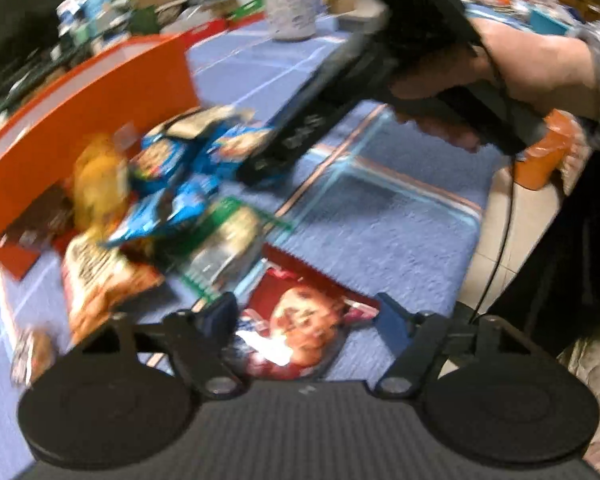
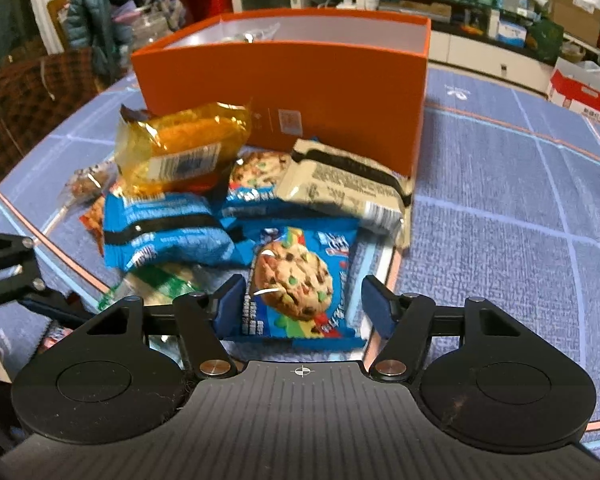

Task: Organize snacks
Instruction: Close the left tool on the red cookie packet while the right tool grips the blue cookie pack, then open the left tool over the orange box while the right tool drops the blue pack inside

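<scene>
Between the spread fingers of the right hand-held gripper (image 2: 300, 304) a blue cookie packet (image 2: 300, 284) is framed, lying flat on the desk (image 2: 500, 208) at the near edge of the snack pile; the pads stand apart on either side of it and no pinch is seen yet. Behind it lie a second blue packet (image 2: 168, 228) turned seam-up, a beige wrapper (image 2: 348, 184) with dense small print, and a clear yellow-wrapped cake (image 2: 180, 148) with a barcode label; a green-edged packet (image 2: 160, 284) is partly buried beneath them. Just behind the pile stands the orange box (image 2: 284, 80), open at the top; only some clear wrapping is glimpsed inside, so the sorting is judged barely begun, with nearly the whole pile left on the cloth.

From the left wrist view, heavily blurred, the left hand-held gripper (image 1: 304, 316) is seen spread wide and empty above a red packet (image 1: 300, 320) showing a round biscuit; an orange-and-white bag (image 1: 100, 280) lies just beside it to the left.

Little writing can be read: the blue packet shows a chocolate-chip cookie with coloured candy bits, and a white column of characters too small to make out; a small square label sits on the box's front wall, illegible; no brand can be named with confidence.
</scene>
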Demonstrator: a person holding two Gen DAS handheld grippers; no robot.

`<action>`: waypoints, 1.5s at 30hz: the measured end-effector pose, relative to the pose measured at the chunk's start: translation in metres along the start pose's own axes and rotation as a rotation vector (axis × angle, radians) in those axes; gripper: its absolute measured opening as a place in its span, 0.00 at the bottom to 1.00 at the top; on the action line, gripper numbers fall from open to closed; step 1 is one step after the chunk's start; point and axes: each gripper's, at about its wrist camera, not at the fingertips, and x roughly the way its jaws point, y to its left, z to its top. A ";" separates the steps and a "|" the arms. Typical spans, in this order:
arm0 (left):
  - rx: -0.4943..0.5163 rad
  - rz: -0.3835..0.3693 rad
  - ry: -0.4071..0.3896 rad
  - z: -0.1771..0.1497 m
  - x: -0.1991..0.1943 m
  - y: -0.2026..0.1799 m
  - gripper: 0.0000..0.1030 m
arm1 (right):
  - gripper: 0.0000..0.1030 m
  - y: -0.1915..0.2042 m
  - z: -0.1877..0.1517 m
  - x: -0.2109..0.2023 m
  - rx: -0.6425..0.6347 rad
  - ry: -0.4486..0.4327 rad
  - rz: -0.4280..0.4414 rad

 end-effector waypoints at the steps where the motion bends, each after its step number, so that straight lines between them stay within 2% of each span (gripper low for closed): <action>1: -0.047 0.038 0.019 -0.002 -0.001 0.006 0.78 | 0.52 -0.001 -0.001 0.000 0.003 0.001 -0.005; 3: -0.151 0.105 0.045 -0.007 -0.004 0.017 0.80 | 0.52 -0.003 -0.001 -0.001 0.016 -0.003 -0.015; 4: -0.207 0.120 0.053 -0.011 -0.006 0.022 0.77 | 0.52 -0.003 0.000 -0.001 0.021 -0.005 -0.016; 6: -0.254 0.090 0.050 -0.016 -0.013 0.026 0.70 | 0.52 -0.002 0.001 -0.002 0.018 -0.015 -0.009; 8: -0.260 0.022 0.036 -0.020 -0.021 0.024 0.75 | 0.52 0.002 0.001 -0.002 0.003 -0.018 -0.003; 10: -0.237 -0.045 0.016 -0.023 -0.029 0.019 0.91 | 0.52 0.006 0.001 -0.001 -0.015 -0.014 -0.008; 15: -0.177 0.001 0.019 -0.026 -0.031 0.010 0.91 | 0.53 0.010 0.001 0.005 -0.031 0.003 -0.020; 17: -0.153 0.004 0.018 -0.028 -0.034 0.010 0.90 | 0.54 0.012 0.000 0.007 -0.036 0.005 -0.026; 18: -0.141 0.002 0.013 -0.030 -0.036 0.009 0.84 | 0.54 0.012 0.000 0.007 -0.040 0.003 -0.030; 19: -0.130 -0.010 0.010 -0.031 -0.037 0.009 0.74 | 0.54 0.013 0.000 0.008 -0.042 0.003 -0.034; 20: -0.121 -0.018 0.009 -0.031 -0.038 0.007 0.70 | 0.54 0.013 0.000 0.008 -0.041 0.003 -0.034; 21: -0.119 -0.015 0.008 -0.029 -0.038 0.008 0.62 | 0.51 0.013 0.001 0.009 -0.038 0.004 -0.036; 22: -0.121 -0.015 0.012 -0.029 -0.038 0.008 0.59 | 0.49 0.013 0.001 0.009 -0.035 0.005 -0.042; 24: -0.128 -0.017 0.017 -0.030 -0.038 0.010 0.59 | 0.40 0.011 0.002 0.008 -0.026 0.009 -0.053; 30: -0.137 0.001 0.047 -0.032 -0.028 0.013 0.60 | 0.40 0.012 0.000 0.007 -0.052 0.006 -0.053; 36: -0.125 -0.011 0.033 -0.027 -0.028 0.007 0.49 | 0.36 0.009 0.003 0.002 -0.008 0.021 -0.050; 39: -0.157 0.020 -0.005 -0.023 -0.036 0.010 0.44 | 0.36 0.011 0.003 -0.009 -0.030 -0.002 -0.059; 42: -0.191 0.070 -0.064 -0.016 -0.051 0.013 0.44 | 0.36 0.012 0.005 -0.019 -0.032 -0.022 -0.072; 45: -0.238 0.151 -0.102 -0.010 -0.061 0.016 0.44 | 0.36 0.013 0.006 -0.028 -0.025 -0.037 -0.081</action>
